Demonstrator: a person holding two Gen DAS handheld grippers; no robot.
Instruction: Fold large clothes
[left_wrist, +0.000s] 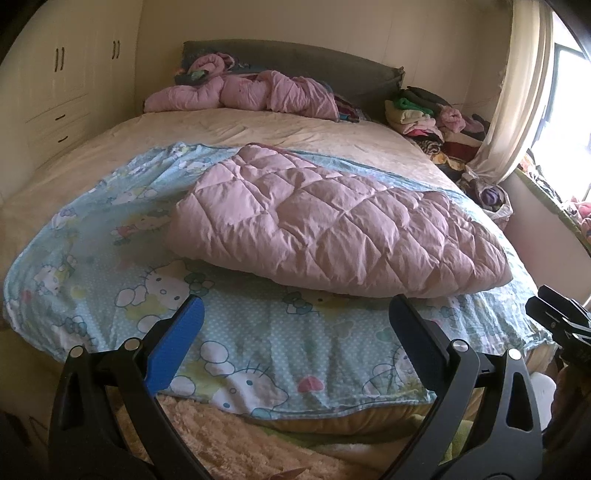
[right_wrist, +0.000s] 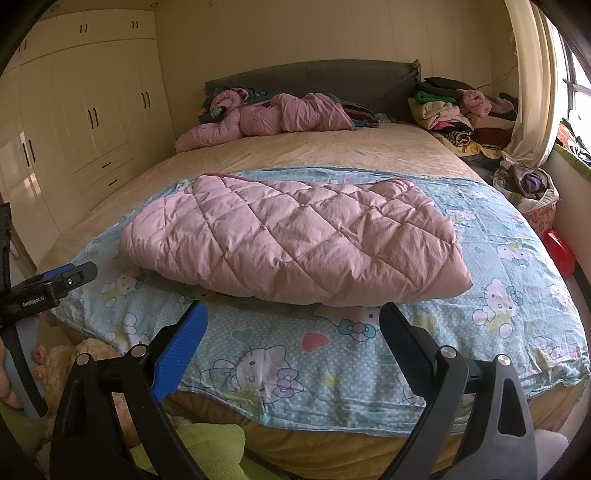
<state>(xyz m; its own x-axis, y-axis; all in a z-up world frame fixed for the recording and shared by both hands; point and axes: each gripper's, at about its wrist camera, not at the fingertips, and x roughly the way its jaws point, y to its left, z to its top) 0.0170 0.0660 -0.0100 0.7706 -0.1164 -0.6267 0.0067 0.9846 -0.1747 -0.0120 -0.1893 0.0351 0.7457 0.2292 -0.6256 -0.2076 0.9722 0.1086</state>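
A pink quilted garment (left_wrist: 332, 225) (right_wrist: 295, 240) lies folded on a light blue cartoon-print sheet (left_wrist: 258, 332) (right_wrist: 295, 354) spread over the foot of the bed. My left gripper (left_wrist: 295, 306) hangs open above the sheet's near edge, just short of the pink piece, with nothing between its blue-padded fingers (left_wrist: 181, 332). In the right wrist view my right gripper (right_wrist: 293, 314) is open too, in front of the same folded piece. The left gripper (right_wrist: 70, 277) shows at the left edge there; the right one's body (left_wrist: 561, 321) shows at the right edge of the left wrist view.
A crumpled pink garment (left_wrist: 255, 92) (right_wrist: 273, 114) lies by the grey headboard (right_wrist: 314, 79). Stacked clothes (right_wrist: 461, 110) pile up at the back right beside a curtain (right_wrist: 532, 92). Cream wardrobes (right_wrist: 92, 122) line the left wall. A fluffy beige throw (left_wrist: 221, 435) lies below the bed's foot.
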